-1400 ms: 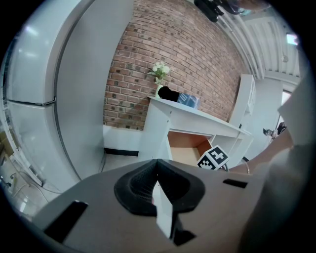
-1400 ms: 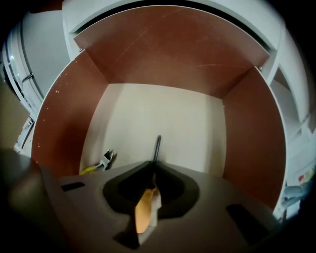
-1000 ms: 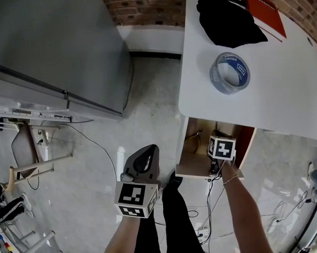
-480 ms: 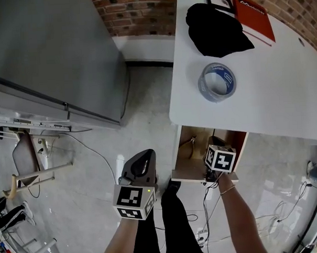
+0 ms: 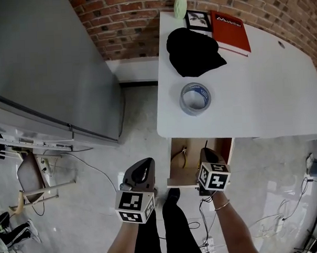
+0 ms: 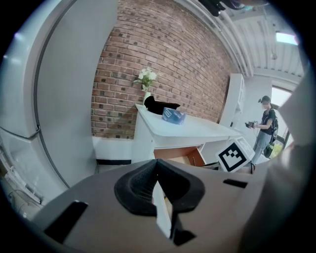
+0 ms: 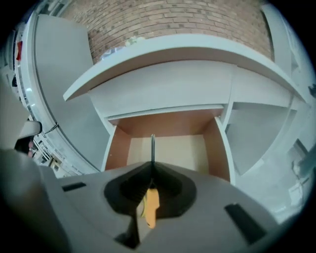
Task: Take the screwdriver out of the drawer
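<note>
Legs and two forearms come in from 6 o'clock in the head view, one gripper in each hand. Left gripper [image 5: 143, 166] is at 7 o'clock, over the floor [image 5: 96, 152], aimed forward and down toward 12. Its jaws are together with nothing between them. Its marker cube [image 5: 135, 207] has black-and-white squares and no letters.

Right gripper [image 7: 152, 165] is at 5 o'clock, tilted steeply down over the near edge of the open drawer [image 5: 177, 172]. Jaws are narrow, clamped on the screwdriver [image 7: 152, 207]. The orange handle sits between the pads and the dark shaft sticks out toward 12, seen against the drawer floor. Cannot tell if the tip is inside the drawer.

Drawer hangs under the white table [image 5: 262, 92]. On the table, at 12 from the drawer, is a tape roll [image 5: 195, 98] with blue print, unreadable. Past it at 12 is a black cloth [image 5: 193, 51]. At 1 o'clock from the cloth is a red book [image 5: 230, 33] with white print too small to read for sure. Between the cloth and the brick wall [image 5: 122, 25] are a framed picture [image 5: 198, 20] and a green vase [image 5: 180, 7]. Grey cabinet [image 5: 40, 65] fills 10 o'clock. Left gripper view shows a person [image 6: 266, 128] standing far off at 3.
</note>
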### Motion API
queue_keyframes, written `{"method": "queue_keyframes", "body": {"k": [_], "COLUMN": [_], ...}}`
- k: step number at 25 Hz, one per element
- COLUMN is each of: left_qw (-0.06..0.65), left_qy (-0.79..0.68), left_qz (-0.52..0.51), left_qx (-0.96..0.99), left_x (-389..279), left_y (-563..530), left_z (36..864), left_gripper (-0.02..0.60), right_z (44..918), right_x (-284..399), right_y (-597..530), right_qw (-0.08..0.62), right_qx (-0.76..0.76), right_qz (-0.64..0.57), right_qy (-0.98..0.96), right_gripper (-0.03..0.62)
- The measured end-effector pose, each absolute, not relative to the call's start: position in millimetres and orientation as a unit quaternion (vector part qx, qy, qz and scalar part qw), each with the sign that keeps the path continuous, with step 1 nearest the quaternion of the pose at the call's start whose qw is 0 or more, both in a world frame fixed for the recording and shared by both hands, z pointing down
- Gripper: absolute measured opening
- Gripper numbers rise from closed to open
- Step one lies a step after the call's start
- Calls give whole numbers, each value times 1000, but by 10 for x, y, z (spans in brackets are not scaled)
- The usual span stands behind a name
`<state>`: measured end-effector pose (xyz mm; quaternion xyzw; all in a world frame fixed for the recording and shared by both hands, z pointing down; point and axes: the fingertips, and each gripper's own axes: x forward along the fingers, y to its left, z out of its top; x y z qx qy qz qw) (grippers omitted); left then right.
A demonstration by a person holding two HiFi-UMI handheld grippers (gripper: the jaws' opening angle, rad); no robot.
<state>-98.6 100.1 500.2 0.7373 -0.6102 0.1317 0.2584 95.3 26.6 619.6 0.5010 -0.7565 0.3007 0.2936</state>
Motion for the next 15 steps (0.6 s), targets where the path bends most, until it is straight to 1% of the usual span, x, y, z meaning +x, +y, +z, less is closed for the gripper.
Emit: {"method": "queue_keyframes", "body": {"k": [10, 15], "left_qw": [236, 225], "left_qy": [-584, -567], "left_qz": [132, 134], "left_qx": [765, 781], "left_x": [-799, -726], "left_y": [953, 951], "left_z": [4605, 4445], "left_gripper": [-8, -8], "right_z": [5309, 4818], "right_x": [1048, 1068], "right_y": [388, 466], "right_qw": [216, 178], "right_qx": [532, 543], "right_qz": [301, 283], "right_qy": [-761, -770], "right_gripper": [15, 15]}}
